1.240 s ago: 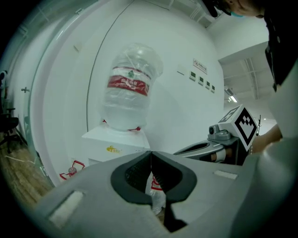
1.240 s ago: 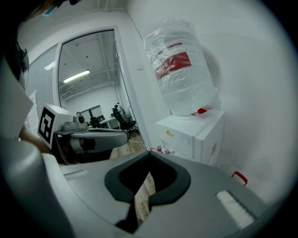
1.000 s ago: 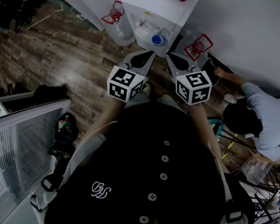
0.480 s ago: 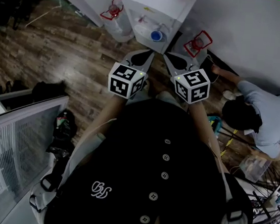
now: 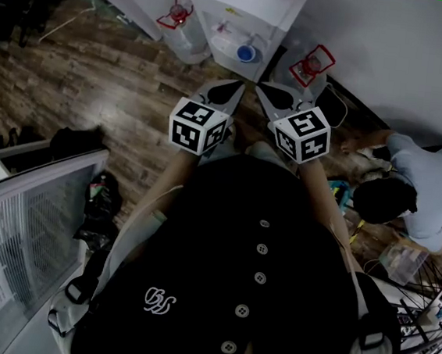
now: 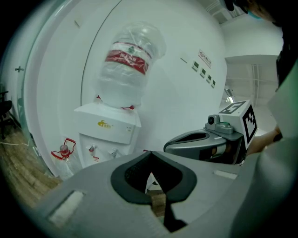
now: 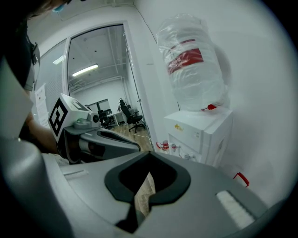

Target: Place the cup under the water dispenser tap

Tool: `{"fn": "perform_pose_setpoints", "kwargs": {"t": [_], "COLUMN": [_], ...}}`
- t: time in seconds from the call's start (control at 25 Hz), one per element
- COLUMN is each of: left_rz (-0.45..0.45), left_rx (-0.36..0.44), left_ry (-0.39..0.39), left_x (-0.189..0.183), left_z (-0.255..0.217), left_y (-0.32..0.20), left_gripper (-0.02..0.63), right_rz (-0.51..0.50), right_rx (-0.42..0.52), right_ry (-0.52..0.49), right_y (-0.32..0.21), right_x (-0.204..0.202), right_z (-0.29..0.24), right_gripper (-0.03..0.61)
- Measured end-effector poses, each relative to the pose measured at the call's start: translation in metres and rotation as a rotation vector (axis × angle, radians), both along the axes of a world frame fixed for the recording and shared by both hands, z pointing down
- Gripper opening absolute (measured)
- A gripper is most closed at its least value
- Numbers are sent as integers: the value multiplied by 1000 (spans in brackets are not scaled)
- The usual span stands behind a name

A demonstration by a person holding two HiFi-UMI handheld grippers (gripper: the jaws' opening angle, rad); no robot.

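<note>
Left gripper (image 5: 234, 85) and right gripper (image 5: 263, 89) are hanging side by side on the near side of the dispenser (image 5: 238, 9), jaws together on nothing, probably since the cup (image 5: 246, 53) is sitting in its recess, seemingly under a tap

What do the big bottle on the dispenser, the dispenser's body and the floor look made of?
The water bottle: clear plastic, see-through with soft highlights, under what looks like crinkled film wrap, with a red label. The water dispenser body: white, smooth, semi-matte; moulded plastic or painted metal, can't tell which. The floor: brown planks with grain and a dull sheen; wood or wood-look laminate.
</note>
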State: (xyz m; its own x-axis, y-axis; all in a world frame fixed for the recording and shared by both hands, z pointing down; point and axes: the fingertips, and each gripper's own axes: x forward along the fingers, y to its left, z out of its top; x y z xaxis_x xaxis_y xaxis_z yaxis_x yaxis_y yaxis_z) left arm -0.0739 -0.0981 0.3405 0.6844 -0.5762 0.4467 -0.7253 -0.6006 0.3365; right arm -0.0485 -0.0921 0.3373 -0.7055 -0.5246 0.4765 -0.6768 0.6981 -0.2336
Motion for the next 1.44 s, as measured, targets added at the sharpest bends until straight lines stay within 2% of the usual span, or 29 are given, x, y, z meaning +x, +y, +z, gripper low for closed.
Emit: {"fn": "perform_pose_setpoints", "kwargs": {"t": [0.2, 0.6, 1.44], "left_rz": [3, 24, 10], "left_rx": [-19, -39, -41], "left_ry": [20, 2, -6], "left_x": [1, 2, 0], "left_z": [1, 7, 11], "left_y": [4, 8, 3], "left_gripper": [-3, -3, -3], "right_rz": [1, -11, 12], "right_rx": [3, 8, -10], "right_ry": [11, 20, 37], "right_y": [3, 5, 0], "right_x": [1, -4, 4], "right_z": [1, 2, 10], "right_gripper": [-2, -2, -1]}}
